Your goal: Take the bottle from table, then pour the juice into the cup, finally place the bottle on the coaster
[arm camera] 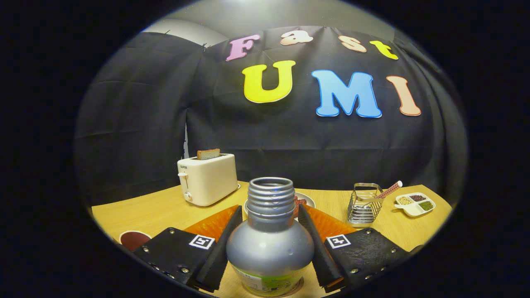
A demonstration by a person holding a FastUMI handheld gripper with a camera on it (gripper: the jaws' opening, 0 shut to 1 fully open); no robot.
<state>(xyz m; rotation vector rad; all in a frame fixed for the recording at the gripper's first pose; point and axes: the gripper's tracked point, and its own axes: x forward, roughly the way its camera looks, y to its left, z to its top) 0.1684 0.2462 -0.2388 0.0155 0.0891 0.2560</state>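
Note:
A silver bottle (270, 244) with an open threaded neck stands upright between my two fingers, its round shoulder filling the gap. My gripper (269, 238) is shut on the bottle, with the black pads (221, 244) pressed against both of its sides. A green and white label shows at its base. To the left of the left finger, at the table's near edge, lies a dark red round coaster (133, 239) with a pale rim. Just beyond the bottle's neck sits a white plate (305, 200) with something dark red on it; the bottle hides most of it.
On the wooden table (157, 211) a cream toaster (208, 179) with a slice of bread stands at the back left. A wire holder (364, 205) with a striped straw and a white divided dish (415, 203) of seeds stand to the right.

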